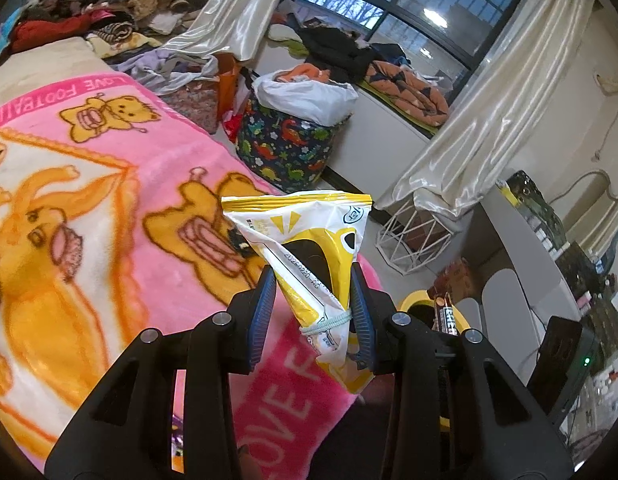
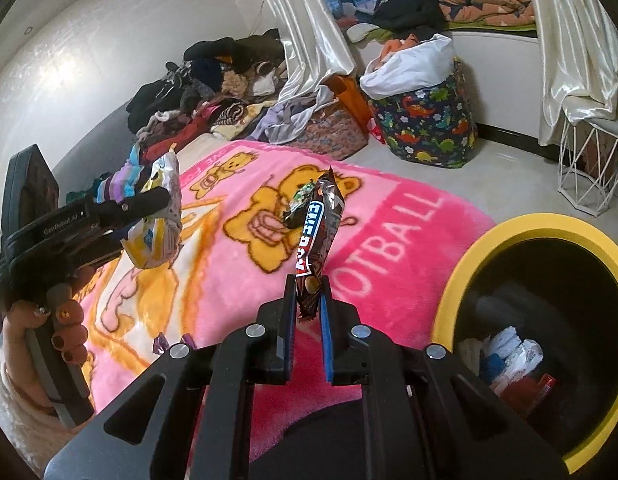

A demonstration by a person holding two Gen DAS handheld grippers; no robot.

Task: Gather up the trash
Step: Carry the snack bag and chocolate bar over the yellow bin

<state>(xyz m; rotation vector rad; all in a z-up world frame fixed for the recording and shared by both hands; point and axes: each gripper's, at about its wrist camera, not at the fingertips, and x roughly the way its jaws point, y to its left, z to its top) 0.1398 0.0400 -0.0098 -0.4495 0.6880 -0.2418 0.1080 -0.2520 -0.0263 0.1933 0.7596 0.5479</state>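
Big window (image 1: 393,4) with dark bars, shiny cream curtains (image 1: 481,120) on both sides. Pale floor (image 2: 505,176), white wall (image 2: 109,40). Pink bear blanket (image 1: 109,184) on the bed. Heaps of clothes (image 2: 213,92) at the back. White wire stool (image 2: 589,168) under one curtain.

left wrist: you look forward and down along the fingers, close over the pink bear blanket (image 1: 109,184), toward the window (image 1: 397,4) | right wrist: same slant, close beside the yellow-rimmed bin (image 2: 505,236) | shared: blanket, dinosaur-print basket (image 1: 285,148), window, bin
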